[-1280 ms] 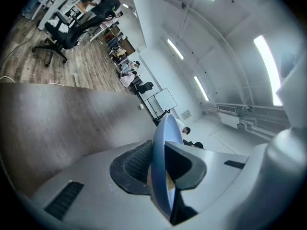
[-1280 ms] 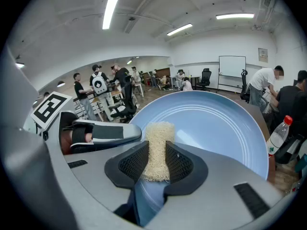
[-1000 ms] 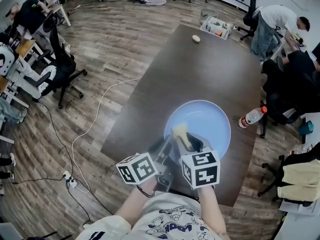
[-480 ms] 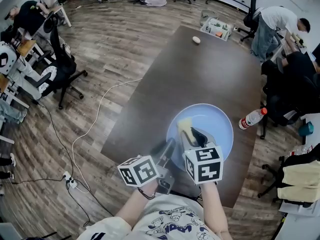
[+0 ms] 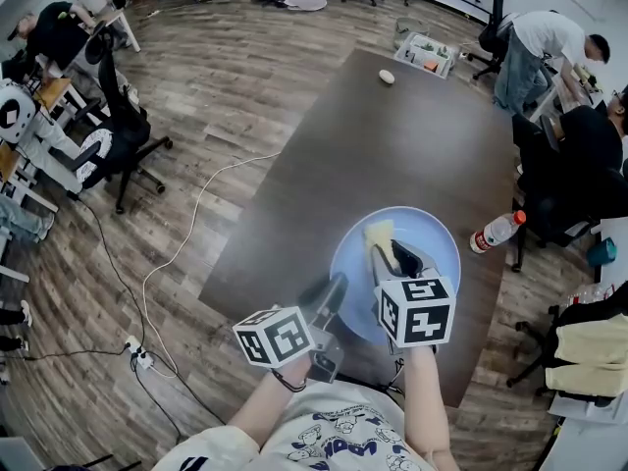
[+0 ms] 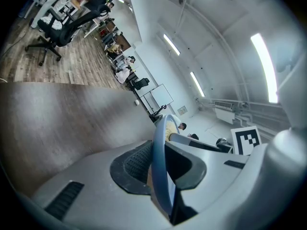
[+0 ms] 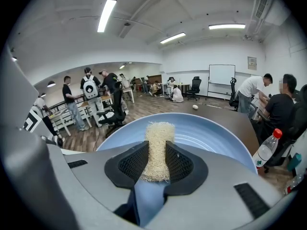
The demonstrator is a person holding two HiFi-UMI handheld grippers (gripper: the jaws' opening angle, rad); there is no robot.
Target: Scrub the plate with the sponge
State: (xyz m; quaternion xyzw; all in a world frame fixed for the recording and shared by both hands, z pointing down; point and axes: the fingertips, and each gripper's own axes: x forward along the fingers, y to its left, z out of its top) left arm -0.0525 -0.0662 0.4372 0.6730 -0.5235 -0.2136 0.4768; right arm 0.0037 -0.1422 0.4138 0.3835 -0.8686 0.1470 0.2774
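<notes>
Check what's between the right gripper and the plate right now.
The sponge: the right gripper is shut on it, with its free end out over the blue plate. The right gripper view shows this plainly.

The plate point(image 7: 216, 138) looks smooth and slightly glossy, the sponge point(image 7: 157, 143) rough and fibrous. The table point(image 5: 392, 145) has a dark matt wood grain. The right gripper point(image 7: 156, 157) is matt grey plastic, its pads point(image 7: 132, 166) dotted.

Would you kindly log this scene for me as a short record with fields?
Plate: blue, on the dark table, rim clamped in left gripper
Sponge: pale yellow, pinched in right gripper, over the plate; contact unclear
Bottle: red-capped, at the table's right edge
</notes>
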